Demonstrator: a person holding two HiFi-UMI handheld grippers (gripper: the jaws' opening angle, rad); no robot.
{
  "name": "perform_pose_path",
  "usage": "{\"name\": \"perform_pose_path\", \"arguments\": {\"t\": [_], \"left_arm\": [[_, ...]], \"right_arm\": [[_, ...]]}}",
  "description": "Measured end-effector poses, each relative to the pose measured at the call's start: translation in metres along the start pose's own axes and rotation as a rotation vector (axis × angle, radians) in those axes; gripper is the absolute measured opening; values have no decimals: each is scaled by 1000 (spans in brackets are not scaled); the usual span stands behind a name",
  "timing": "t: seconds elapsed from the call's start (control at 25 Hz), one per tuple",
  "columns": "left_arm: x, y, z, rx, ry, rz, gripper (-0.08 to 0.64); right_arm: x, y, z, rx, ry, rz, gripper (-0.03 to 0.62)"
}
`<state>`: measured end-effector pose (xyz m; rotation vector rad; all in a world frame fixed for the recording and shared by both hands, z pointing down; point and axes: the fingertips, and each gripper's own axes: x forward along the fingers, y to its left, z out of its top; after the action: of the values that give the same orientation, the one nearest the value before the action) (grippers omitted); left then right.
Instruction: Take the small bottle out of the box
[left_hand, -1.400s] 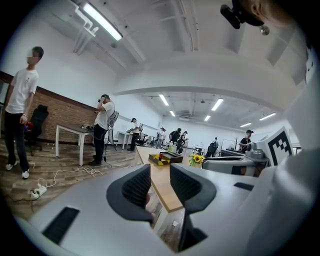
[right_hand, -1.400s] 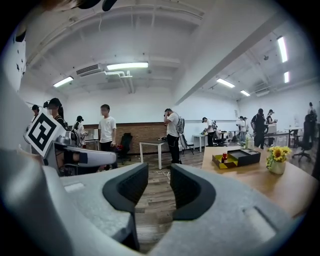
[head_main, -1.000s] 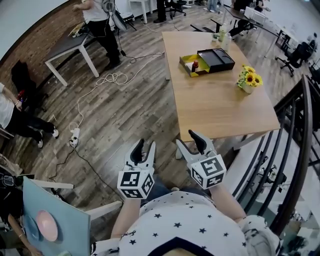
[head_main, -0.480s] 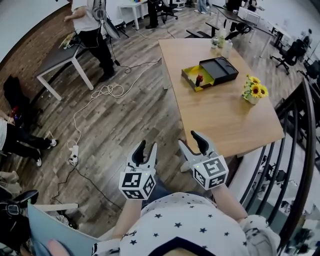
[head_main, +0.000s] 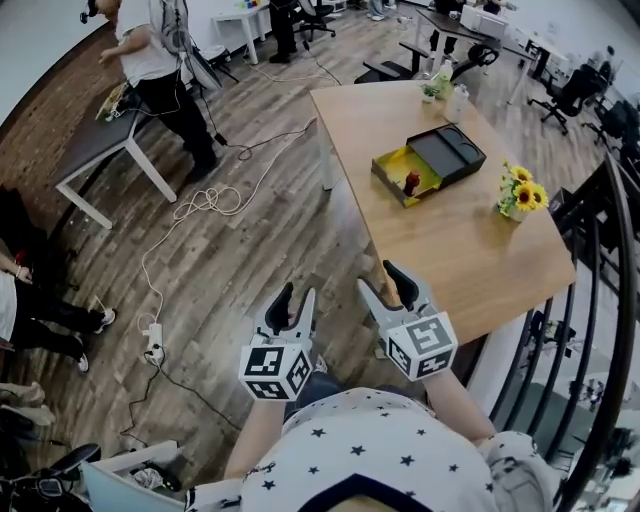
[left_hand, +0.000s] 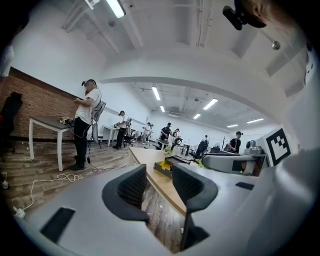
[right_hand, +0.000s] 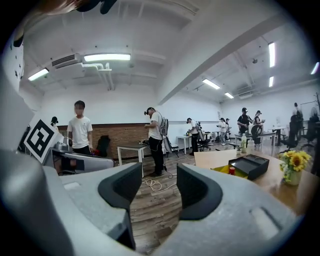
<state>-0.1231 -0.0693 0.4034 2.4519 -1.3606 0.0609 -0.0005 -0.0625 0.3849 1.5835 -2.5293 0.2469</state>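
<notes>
A box (head_main: 432, 164) with a yellow inside and a dark lid lies open on the wooden table (head_main: 470, 270), far ahead. A small red-topped bottle (head_main: 411, 181) stands in its yellow half. The box (right_hand: 247, 166) and bottle (right_hand: 231, 170) show again at the right of the right gripper view, and the box (left_hand: 167, 167) shows small in the left gripper view. My left gripper (head_main: 293, 303) and right gripper (head_main: 386, 284) hang over the wood floor short of the table's near corner. Both are open and hold nothing.
A pot of yellow flowers (head_main: 520, 195) stands right of the box, bottles (head_main: 445, 85) at the table's far end. A cable (head_main: 195, 210) and power strip (head_main: 154, 340) lie on the floor to the left. A person (head_main: 160, 70) stands by a white table (head_main: 95, 160). A railing (head_main: 600, 300) runs at right.
The view has moved forward: table and box sit lower and nearer in the head view. Both grippers keep their place in the frame and stay open.
</notes>
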Motion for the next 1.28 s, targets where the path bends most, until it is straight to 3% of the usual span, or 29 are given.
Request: {"name": "perform_pose_path", "arguments": {"t": [0.72,1.28], "left_arm": [[87,104,37,24,41,-111,143],[155,118,31,31,94,-222,143]], "right_arm": [[125,-20,13,23,11,-141,199],[156,-94,-1,37,34,-330,199]]}}
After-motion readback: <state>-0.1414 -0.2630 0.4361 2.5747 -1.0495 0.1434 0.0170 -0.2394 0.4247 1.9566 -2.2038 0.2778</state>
